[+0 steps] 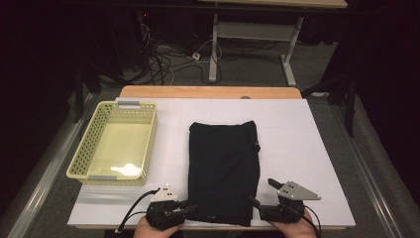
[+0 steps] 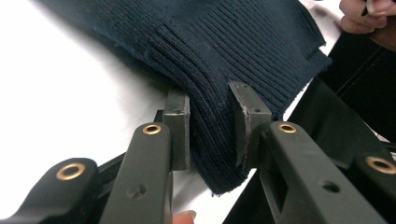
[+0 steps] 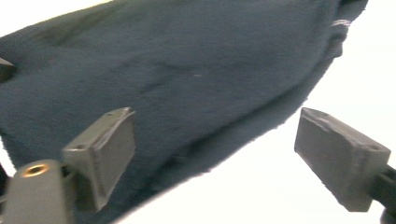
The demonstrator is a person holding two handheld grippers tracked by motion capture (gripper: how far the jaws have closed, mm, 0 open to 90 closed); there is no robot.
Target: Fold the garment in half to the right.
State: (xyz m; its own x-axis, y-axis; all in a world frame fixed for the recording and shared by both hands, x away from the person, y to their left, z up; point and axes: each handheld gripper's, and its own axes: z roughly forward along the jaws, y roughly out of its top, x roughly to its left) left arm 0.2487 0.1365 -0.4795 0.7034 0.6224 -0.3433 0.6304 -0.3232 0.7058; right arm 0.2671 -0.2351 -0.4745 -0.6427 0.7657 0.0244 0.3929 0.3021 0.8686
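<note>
A dark navy knit garment lies folded in a tall rectangle on the white table cover. My left gripper sits at its near left corner. In the left gripper view the two pads press a bunched fold of the ribbed hem between them. My right gripper rests at the near right corner with its jaws spread wide. In the right gripper view the garment's edge runs under the gap, and the pads touch nothing. A person's hand holds each gripper at the table's front edge.
A pale yellow perforated basket stands at the left of the table, apart from the garment. Beyond the table's far wooden edge are floor cables and a white desk frame.
</note>
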